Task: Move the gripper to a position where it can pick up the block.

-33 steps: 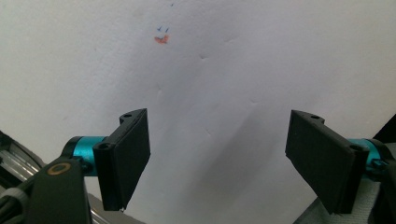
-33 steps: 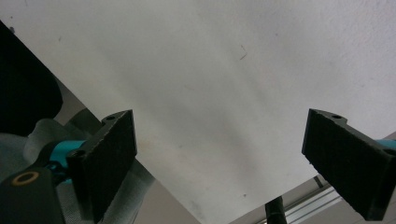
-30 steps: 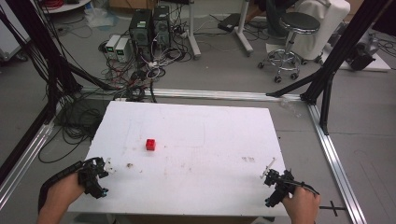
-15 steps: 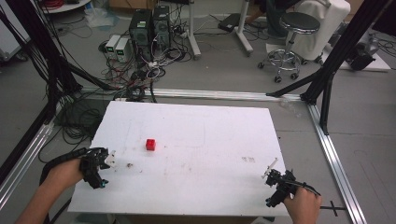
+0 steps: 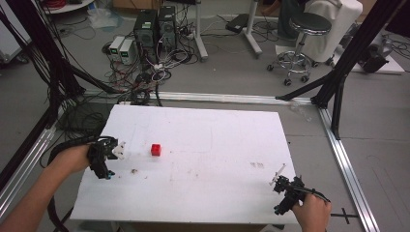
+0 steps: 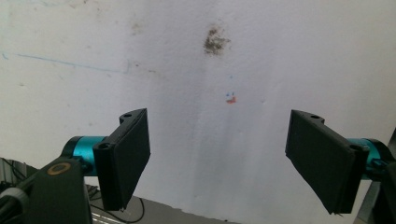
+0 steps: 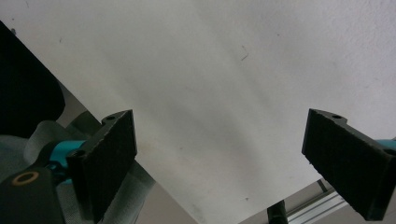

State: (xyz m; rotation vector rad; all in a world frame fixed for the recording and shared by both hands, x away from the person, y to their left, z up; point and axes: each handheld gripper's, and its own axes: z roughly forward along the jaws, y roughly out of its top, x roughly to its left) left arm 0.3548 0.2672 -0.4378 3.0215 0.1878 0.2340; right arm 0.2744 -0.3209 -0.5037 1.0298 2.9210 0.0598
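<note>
A small red cube point(image 5: 155, 149) sits on the white table point(image 5: 208, 140), left of centre. My left gripper point(image 5: 104, 159) hovers over the table's left edge, a short way left of the cube. In the left gripper view its jaws stand wide apart over bare tabletop, the left gripper point(image 6: 219, 154) holding nothing. My right gripper point(image 5: 285, 191) is at the table's near right corner. The right gripper point(image 7: 224, 158) in its own view is open too, with only white surface between the jaws.
A brown stain point(image 5: 134, 171) marks the table near the left gripper, seen also as a dark smudge point(image 6: 215, 42). Metal rails point(image 5: 345, 164) frame the table. Beyond it lie cables, computer boxes point(image 5: 147, 29) and a stool point(image 5: 300, 29).
My left gripper has moved forward and rightward along the table's left side, closer to the red cube. The right gripper has barely shifted.
</note>
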